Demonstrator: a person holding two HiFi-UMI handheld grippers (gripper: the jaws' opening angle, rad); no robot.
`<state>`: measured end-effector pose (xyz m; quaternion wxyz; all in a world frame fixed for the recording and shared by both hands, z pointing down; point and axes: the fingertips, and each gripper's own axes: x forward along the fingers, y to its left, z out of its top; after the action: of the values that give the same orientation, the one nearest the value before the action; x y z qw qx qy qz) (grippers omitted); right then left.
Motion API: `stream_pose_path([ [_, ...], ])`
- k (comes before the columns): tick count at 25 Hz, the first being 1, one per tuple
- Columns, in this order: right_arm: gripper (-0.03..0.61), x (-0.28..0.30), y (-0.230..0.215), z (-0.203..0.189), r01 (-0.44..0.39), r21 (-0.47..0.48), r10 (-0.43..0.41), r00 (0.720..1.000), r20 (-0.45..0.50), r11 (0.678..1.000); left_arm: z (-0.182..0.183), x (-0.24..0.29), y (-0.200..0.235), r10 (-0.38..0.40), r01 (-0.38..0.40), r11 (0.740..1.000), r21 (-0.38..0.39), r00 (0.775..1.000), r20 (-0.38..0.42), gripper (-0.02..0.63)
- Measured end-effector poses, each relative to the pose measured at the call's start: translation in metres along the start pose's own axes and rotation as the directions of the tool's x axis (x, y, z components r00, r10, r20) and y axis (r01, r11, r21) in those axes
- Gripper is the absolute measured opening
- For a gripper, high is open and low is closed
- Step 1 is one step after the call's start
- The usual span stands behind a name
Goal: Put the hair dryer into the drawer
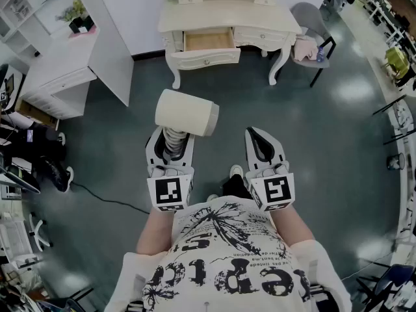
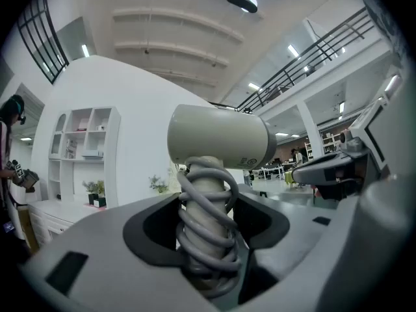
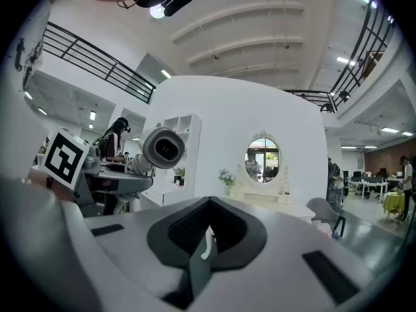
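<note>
A cream hair dryer (image 1: 186, 113) stands upright in my left gripper (image 1: 170, 142), its barrel lying crosswise above the jaws. In the left gripper view the jaws are shut on the hair dryer's handle (image 2: 207, 220), which has the grey cord wound round it. My right gripper (image 1: 263, 145) is beside it, shut with nothing in it; its pads (image 3: 207, 236) meet. The right gripper view shows the hair dryer's (image 3: 162, 148) open end at the left. Ahead stands a cream dressing table (image 1: 227, 15) with its left drawer (image 1: 208, 41) pulled open, some way beyond both grippers.
A grey chair (image 1: 312, 38) with clothing on it stands right of the dressing table. A white cabinet (image 1: 65, 70) is at the left, with dark clutter and a floor cable (image 1: 104, 199) near it. An oval mirror (image 3: 262, 160) tops the table. A person (image 2: 13, 142) stands at the far left.
</note>
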<state>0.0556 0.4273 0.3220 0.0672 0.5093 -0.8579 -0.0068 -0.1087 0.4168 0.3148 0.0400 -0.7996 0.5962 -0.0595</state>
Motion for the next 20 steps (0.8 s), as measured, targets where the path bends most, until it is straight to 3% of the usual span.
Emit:
stream_pose_path([
  [20, 0.017, 0.017, 0.012, -0.011, -0.036, 0.036, 0.037, 0.999, -0.021, 0.999, -0.009, -0.005, 0.021, 0.026, -0.027, 0.999, -0.020, 1.000, -0.007, 0.255],
])
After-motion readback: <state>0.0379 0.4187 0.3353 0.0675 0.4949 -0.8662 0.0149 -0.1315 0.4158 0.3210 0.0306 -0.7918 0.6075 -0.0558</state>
